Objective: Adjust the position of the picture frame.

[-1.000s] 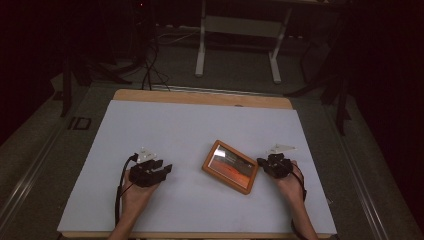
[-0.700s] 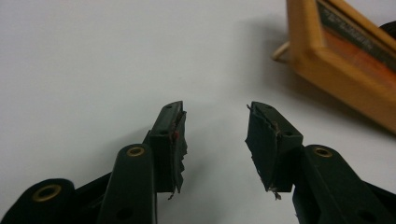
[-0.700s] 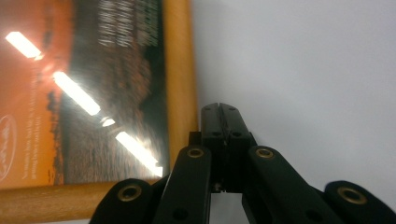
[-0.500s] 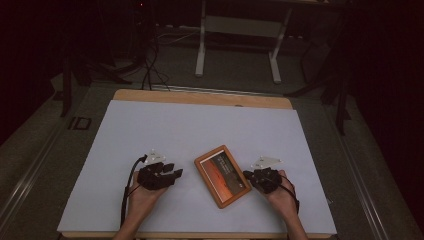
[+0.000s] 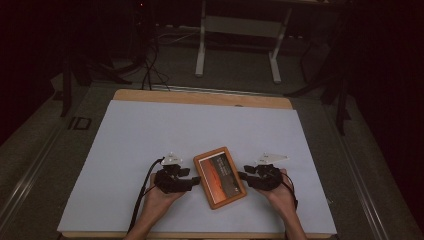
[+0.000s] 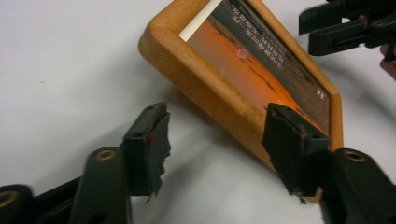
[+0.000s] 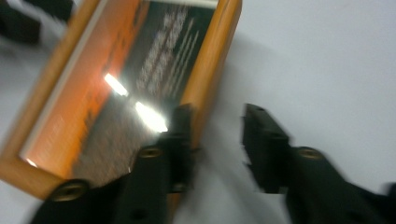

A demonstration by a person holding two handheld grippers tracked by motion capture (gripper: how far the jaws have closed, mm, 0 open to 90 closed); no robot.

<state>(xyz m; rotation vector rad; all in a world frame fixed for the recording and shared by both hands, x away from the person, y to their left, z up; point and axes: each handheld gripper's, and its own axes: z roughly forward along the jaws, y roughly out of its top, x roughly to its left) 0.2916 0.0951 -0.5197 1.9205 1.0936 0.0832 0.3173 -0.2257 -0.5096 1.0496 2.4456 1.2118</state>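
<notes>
Frame: wooden picture frame [image 5: 220, 177] lies flat on the white table [image 5: 150, 130], between both claws.
Left claw [image 6: 212, 140]: just opened, straddling the frame's edge, gripping nothing.
Right claw [image 7: 217, 140]: just opened; apparently released, view blurred.

The rectangular orange wooden picture frame [image 5: 220, 177] looks smooth and varnished, its glazed front glossy between the matt black plastic grippers; the white table sheet [image 5: 150, 130] beneath them is matt.

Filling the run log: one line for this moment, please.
frame: flat on table | left claw: open, just opened, at frame's left edge | right claw: open, just opened, at right edge
</notes>
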